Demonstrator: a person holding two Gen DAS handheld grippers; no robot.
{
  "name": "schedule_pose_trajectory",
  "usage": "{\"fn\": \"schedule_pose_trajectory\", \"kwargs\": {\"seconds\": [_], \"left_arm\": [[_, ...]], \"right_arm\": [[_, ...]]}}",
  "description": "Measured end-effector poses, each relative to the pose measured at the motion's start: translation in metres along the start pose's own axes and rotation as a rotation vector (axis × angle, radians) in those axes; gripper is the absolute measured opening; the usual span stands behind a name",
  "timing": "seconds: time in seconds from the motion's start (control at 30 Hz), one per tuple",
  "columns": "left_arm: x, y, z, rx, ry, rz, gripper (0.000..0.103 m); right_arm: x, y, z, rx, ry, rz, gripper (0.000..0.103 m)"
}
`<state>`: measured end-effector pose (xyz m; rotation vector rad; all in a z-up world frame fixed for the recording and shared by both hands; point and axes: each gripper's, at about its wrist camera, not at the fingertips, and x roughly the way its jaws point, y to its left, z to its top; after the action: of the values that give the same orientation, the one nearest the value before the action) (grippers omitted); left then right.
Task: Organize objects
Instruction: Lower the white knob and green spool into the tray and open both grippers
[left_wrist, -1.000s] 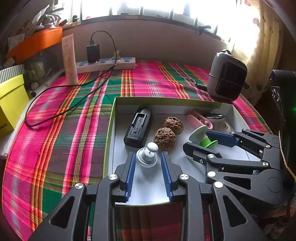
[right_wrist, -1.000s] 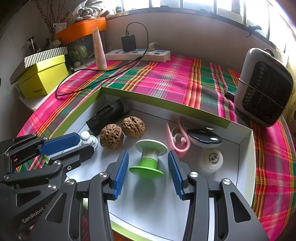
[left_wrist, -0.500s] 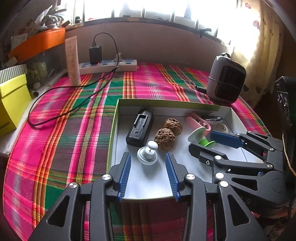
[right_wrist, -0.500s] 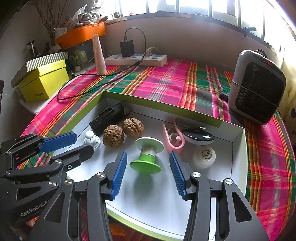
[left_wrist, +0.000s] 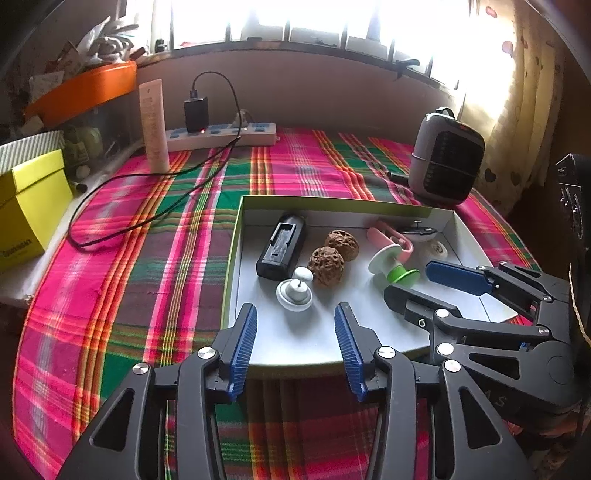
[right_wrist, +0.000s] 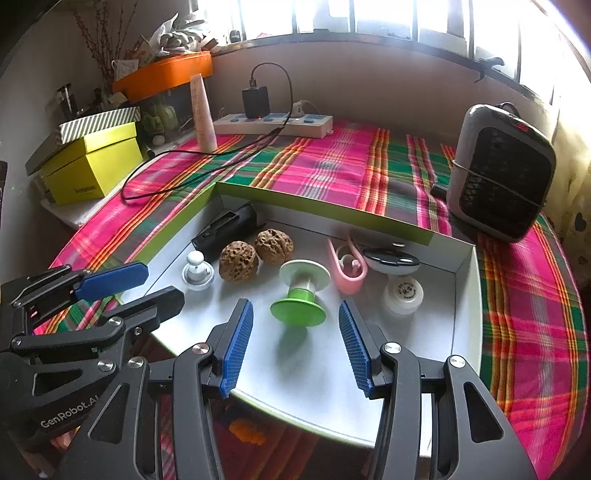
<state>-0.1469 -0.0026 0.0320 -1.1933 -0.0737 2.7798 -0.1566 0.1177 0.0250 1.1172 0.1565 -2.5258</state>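
Presently the left gripper (left_wrist: 295, 325) hangs over the tray's (left_wrist: 332, 350) near edge, jaws opening, nothing between; a second ago they flanked the white knob (left_wrist: 294, 291), now just ahead. Right gripper (right_wrist: 295, 325) stands apart, empty, the green spool (right_wrist: 301, 291) just beyond. Bare tray floor lies nearside; walnuts (right_wrist: 255, 254) sit behind.

Two fisheye wrist views, close above the near edge of a shallow tray (left_wrist: 236, 258), angled down and forward toward a window; left view from the left, right view from the right, sharing tray (right_wrist: 467, 295) contents and plaid cloth (left_wrist: 147, 266)
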Motion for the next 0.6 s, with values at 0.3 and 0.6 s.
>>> {"fn": "schedule_pose_trajectory", "kwargs": {"seconds": [0.3, 0.6], "left_arm": [[-0.018, -0.002, -0.008, 0.003, -0.023, 0.005, 0.043], [-0.037, -0.013, -0.022, 0.020, -0.040, -0.016, 0.043]], "right_arm": [[-0.023, 0.002, -0.010, 0.024, -0.038, -0.011, 0.050], [-0.047, 0.002, -0.026, 0.040, -0.071, -0.033, 0.050]]}}
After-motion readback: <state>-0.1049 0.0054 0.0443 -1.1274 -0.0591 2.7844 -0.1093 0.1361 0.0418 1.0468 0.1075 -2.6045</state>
